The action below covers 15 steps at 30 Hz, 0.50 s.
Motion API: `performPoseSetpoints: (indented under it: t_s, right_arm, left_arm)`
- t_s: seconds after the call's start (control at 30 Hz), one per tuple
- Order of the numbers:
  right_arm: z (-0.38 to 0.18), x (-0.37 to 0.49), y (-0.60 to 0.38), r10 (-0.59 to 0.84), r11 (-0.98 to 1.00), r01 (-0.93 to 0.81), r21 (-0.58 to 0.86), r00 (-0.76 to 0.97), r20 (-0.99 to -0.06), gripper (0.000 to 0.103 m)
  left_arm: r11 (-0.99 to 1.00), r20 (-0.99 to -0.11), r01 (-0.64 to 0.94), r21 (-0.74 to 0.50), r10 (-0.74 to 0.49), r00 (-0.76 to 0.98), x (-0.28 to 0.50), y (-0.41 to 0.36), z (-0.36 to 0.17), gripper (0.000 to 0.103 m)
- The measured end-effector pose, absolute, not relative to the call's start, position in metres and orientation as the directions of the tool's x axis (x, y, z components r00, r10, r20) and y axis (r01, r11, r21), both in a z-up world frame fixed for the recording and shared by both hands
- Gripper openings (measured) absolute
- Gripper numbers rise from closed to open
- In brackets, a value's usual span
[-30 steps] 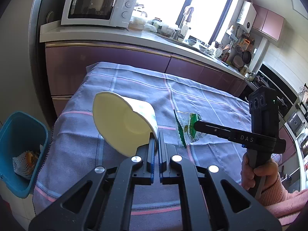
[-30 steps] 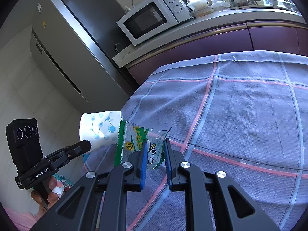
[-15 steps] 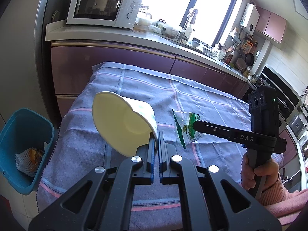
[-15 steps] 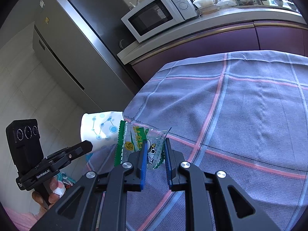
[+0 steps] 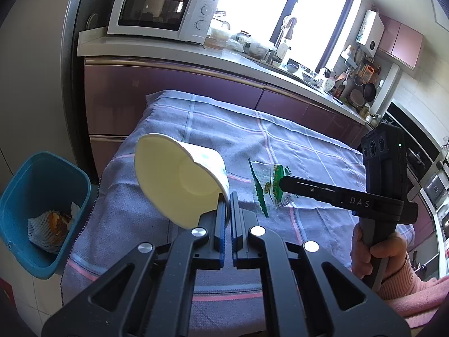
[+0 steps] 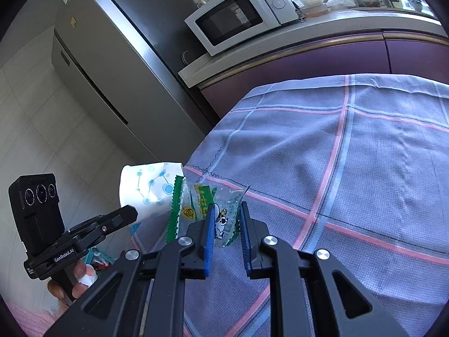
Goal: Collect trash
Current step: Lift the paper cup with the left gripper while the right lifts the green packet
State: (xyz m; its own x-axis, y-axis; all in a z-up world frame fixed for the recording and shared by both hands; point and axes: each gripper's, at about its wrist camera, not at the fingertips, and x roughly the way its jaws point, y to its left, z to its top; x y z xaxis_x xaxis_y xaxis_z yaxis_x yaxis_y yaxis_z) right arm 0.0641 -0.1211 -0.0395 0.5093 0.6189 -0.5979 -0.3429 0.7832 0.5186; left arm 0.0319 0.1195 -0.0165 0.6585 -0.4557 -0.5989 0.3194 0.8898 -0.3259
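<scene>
My left gripper (image 5: 228,200) is shut on the rim of a white paper cup (image 5: 174,179) with blue dots and holds it above the table's left end. The cup also shows in the right wrist view (image 6: 146,188). My right gripper (image 6: 226,213) is shut on a clear and green snack wrapper (image 6: 202,205), held above the table. The wrapper also shows in the left wrist view (image 5: 266,185) at the tip of the right gripper (image 5: 283,181). A blue trash bin (image 5: 42,213) with crumpled waste inside stands on the floor left of the table.
The table has a purple checked cloth (image 5: 280,146). Behind it runs a purple kitchen counter (image 5: 174,84) with a white microwave (image 5: 160,14). A grey fridge (image 6: 112,64) stands left of the counter.
Both grippers have pulled back and to the left with their loads. The blue bin has come further into the left wrist view.
</scene>
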Motion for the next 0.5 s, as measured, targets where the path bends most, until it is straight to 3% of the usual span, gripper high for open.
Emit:
performPoseSetpoints:
  t_s: [0.5]
  right_arm:
    - [-0.041,0.074,-0.095,0.639,0.769,-0.376,0.517,0.48,-0.601,0.016]
  left_arm:
    - [0.901,-0.593,0.284,-0.328,-0.43,0.681,0.022,0.141,-0.015,0.004]
